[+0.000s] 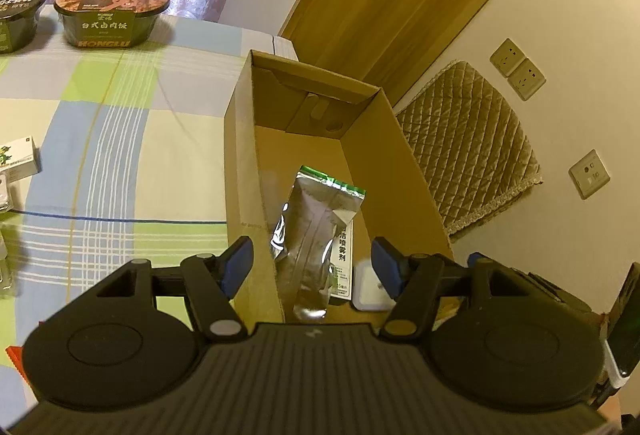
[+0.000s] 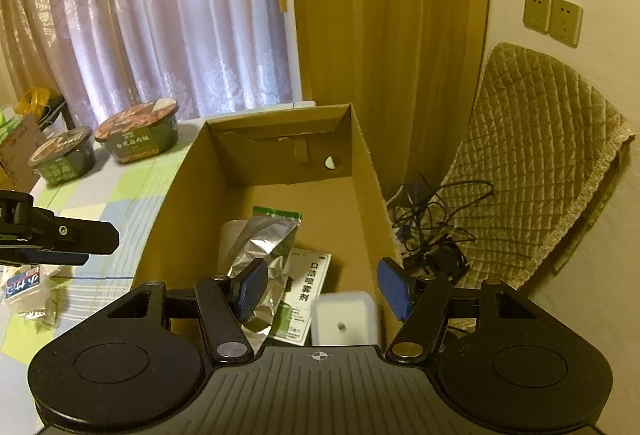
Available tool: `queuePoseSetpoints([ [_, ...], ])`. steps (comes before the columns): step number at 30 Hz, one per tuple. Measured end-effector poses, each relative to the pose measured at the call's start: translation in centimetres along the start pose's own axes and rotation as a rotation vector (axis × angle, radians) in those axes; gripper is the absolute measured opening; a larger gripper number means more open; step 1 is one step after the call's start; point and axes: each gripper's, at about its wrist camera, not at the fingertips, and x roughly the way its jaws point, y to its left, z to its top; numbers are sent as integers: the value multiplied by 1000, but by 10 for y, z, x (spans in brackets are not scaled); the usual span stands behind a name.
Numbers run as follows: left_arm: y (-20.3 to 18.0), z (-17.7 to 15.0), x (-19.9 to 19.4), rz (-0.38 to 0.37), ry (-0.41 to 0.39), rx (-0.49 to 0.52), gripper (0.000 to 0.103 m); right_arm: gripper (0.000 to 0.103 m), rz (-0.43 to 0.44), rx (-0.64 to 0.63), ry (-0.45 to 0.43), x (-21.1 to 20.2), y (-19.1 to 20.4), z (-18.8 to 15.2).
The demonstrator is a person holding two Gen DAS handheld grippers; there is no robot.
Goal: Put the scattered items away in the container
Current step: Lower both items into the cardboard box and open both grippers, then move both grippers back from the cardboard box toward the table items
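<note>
On the checked bedcover (image 1: 120,107), scattered packets (image 2: 24,287) lay left of the cardboard box (image 1: 240,139). Both the left gripper (image 1: 312,263) and right gripper (image 2: 322,285) gaped empty; the left was nearer.

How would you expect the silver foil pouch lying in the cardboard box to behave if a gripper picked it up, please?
The silver foil pouch looks creased and crumpled, so it would probably flex or droop rather than stay stiff. Its shiny film may be slippery between the pads. It seems fairly flat, hence likely light, and it should not roll inside the cardboard box.
</note>
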Motion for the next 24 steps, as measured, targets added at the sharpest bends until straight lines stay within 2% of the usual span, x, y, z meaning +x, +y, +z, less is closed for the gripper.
queuePoseSetpoints([
  [8,6,-17,-19,8,2,-9,62,67,1,25,-11,-25,3,-8],
  [16,22,-45,-53,42,3,-27,66,67,48,28,-28,-64,24,-20],
  [21,36,-66,-82,98,2,-8,68,67,78,16,-32,-86,47,-28],
  [24,47,-82,-104,139,-3,23,73,67,108,-6,-26,-95,64,-35],
])
